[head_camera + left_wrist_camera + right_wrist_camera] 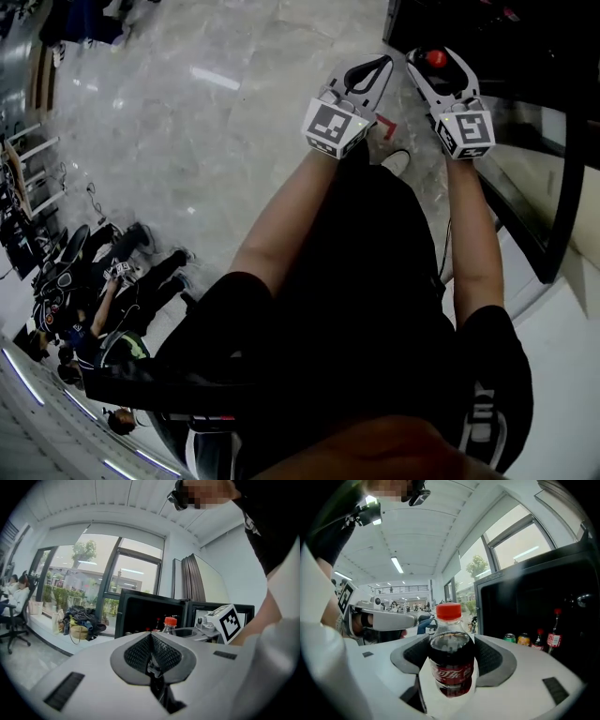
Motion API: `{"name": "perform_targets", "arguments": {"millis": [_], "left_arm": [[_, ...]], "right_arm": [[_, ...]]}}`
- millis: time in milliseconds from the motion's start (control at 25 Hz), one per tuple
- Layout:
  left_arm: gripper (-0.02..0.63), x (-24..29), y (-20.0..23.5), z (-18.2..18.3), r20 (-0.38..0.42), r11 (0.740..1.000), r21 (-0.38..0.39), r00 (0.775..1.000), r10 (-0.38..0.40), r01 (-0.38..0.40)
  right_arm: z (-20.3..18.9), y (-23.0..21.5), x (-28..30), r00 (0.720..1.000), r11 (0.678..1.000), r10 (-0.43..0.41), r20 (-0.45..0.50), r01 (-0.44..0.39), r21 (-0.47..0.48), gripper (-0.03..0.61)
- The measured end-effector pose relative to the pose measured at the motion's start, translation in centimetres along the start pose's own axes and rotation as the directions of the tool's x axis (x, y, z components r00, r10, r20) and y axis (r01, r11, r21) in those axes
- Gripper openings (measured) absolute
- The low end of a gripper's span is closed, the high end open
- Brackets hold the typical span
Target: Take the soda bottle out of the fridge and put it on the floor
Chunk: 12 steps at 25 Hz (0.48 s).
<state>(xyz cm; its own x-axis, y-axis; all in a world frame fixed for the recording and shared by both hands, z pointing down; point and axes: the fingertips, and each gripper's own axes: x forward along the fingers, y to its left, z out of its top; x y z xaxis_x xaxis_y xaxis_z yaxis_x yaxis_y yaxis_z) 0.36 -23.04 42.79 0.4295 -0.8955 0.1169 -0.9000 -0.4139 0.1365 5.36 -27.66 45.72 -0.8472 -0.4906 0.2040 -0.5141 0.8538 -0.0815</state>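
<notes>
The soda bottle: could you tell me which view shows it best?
The right gripper view: the soda bottle sits centred in the right gripper, label and red cap plain. The left gripper view shows only cap and neck; the head view, its cap.

1. Clear plastic soda bottle (451, 667): red screw cap, red label, dark cola up to the shoulder. Upright, clamped at the body between the pads of the right gripper (452, 649), outside the fridge.
2. Black cabinet fridge (511, 606): door open, at 2 o'clock of the bottle.
</notes>
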Motion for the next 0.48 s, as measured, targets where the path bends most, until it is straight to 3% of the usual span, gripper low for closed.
{"name": "perform_targets", "arguments": {"millis": [240,480], "left_arm": [[-0.002,-4.0,2.0,-3.8,-0.027,0.994,-0.031,0.994,0.103,-0.104],[-0.002,-6.4,4.1,-9.1,-0.087,0.989,-0.051,0.988,0.131,-0.135]], "right_arm": [[-2.7,3.3,2.2,0.996,0.996,0.088,-0.011,-0.088,0.004,0.307],[-7.6,4.7,4.6,0.993,0.993,0.114,-0.039,-0.114,0.017,0.307]]}}
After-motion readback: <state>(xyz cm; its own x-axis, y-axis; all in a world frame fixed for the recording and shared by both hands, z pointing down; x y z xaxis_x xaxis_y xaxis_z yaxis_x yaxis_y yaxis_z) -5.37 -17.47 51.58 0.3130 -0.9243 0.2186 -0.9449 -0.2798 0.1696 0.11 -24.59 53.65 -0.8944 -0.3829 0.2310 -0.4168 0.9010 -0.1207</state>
